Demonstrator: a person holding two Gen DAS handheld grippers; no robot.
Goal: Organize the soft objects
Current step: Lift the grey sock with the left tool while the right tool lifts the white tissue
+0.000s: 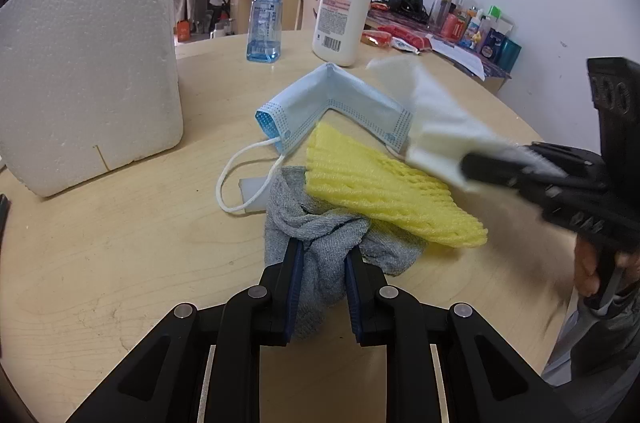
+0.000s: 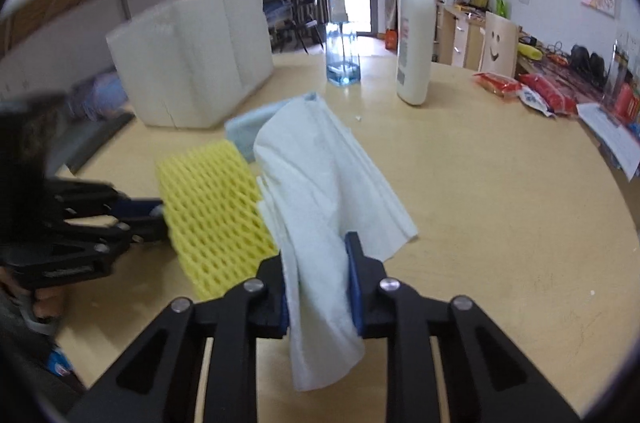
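Note:
My left gripper (image 1: 320, 255) is shut on a grey knitted cloth (image 1: 320, 227) that lies on the round wooden table (image 1: 120, 243). A yellow foam net (image 1: 384, 179) lies partly over the cloth. A blue face mask (image 1: 332, 99) lies bent behind it, its ear loop (image 1: 236, 179) to the left. My right gripper (image 2: 318, 255) is shut on a white tissue (image 2: 320, 175) and holds it above the table; it shows in the left wrist view (image 1: 480, 163) with the tissue (image 1: 444, 119) over the mask's right end. The foam net (image 2: 212, 207) and mask (image 2: 244, 131) show in the right wrist view.
A white styrofoam box (image 1: 84, 63) stands at the left. A blue spray bottle (image 1: 264, 23) and a white pump bottle (image 1: 344, 11) stand at the back. Red snack packets (image 2: 524, 87) and papers (image 2: 616, 139) lie at the right edge.

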